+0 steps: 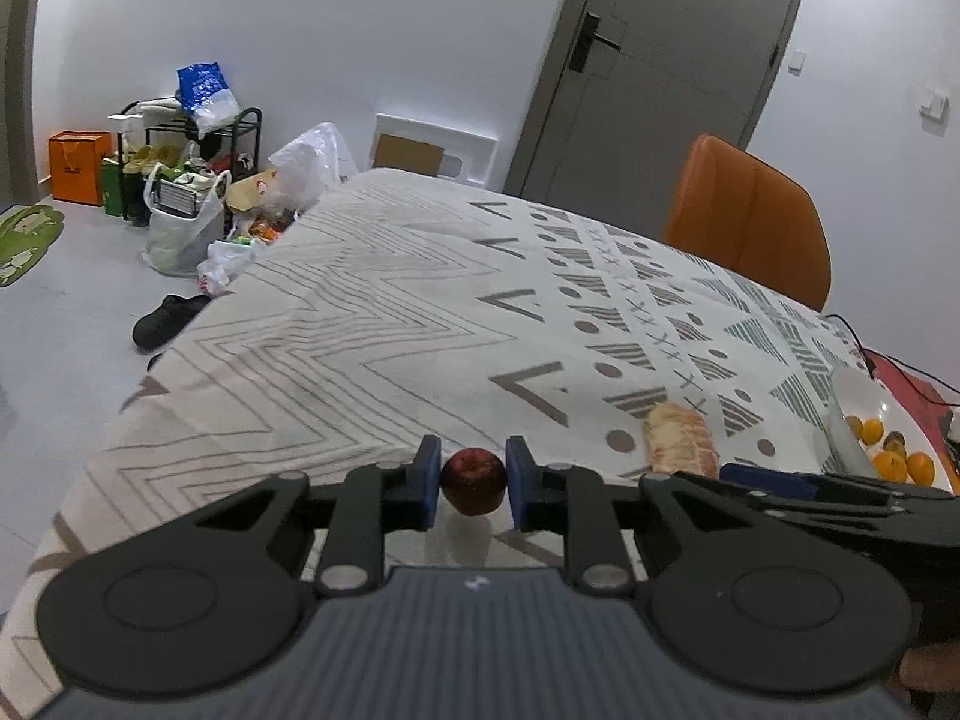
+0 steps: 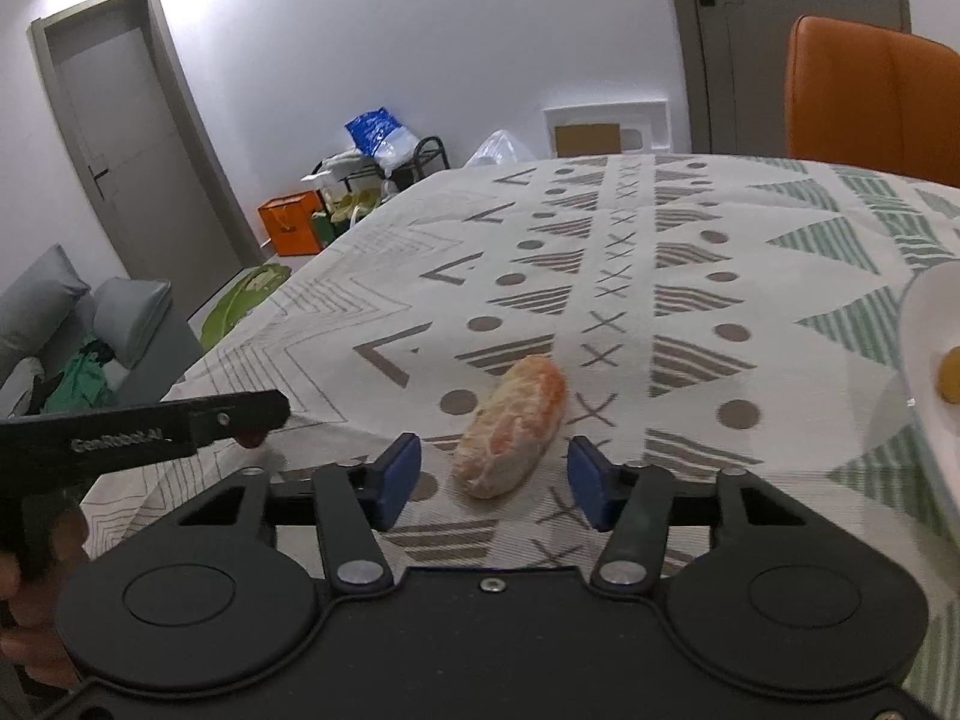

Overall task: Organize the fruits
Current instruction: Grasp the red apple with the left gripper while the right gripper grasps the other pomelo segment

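Two claws, left claw (image 1: 474,489) clenched on red fruit (image 1: 473,481), right claw (image 2: 491,483) released around peeled citrus (image 2: 512,443), oranges (image 1: 894,450) only in left view.

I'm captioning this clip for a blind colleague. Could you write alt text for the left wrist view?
The left claw is shut on a small dark red round fruit just above a table covered with a grey-patterned white cloth. To its right lie a peeled citrus segment and a white bowl of small orange fruits.
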Demonstrator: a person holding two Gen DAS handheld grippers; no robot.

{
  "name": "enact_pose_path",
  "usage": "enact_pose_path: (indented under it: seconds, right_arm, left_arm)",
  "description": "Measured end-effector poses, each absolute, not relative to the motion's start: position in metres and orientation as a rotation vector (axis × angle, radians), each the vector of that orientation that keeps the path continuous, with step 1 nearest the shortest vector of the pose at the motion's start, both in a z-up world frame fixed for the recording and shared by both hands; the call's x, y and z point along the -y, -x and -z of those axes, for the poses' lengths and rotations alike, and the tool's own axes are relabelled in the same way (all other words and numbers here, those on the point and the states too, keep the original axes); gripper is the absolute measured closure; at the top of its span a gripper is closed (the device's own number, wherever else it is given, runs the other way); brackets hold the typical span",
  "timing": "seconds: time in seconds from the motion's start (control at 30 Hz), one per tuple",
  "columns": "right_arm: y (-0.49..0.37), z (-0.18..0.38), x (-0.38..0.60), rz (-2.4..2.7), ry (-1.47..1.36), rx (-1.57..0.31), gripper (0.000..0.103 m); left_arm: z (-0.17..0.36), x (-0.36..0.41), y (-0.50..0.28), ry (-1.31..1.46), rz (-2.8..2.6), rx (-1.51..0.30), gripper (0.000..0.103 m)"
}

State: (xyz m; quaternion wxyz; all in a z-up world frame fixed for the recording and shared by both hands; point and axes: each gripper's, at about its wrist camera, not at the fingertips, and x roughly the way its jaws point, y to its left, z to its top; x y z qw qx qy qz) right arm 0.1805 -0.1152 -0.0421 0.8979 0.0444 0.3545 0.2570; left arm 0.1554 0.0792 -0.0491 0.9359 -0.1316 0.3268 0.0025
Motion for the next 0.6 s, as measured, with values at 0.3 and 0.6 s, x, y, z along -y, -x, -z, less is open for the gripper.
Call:
enact_pose_path:
  seconds: [0.3,0.6]
  right_arm:
    - [-0.186,0.044,0.098,-0.501,-0.033,-0.706,0.049]
    - [-0.180,0.043,0.104,-0.461,0.043,-0.685,0.071]
  left_arm:
    - [0.051,-0.091,-0.155,0.271,-0.028,-0.679,0.082]
    - [0.049,-0.080,-0.157,0.265,-0.009,-0.674,0.082]
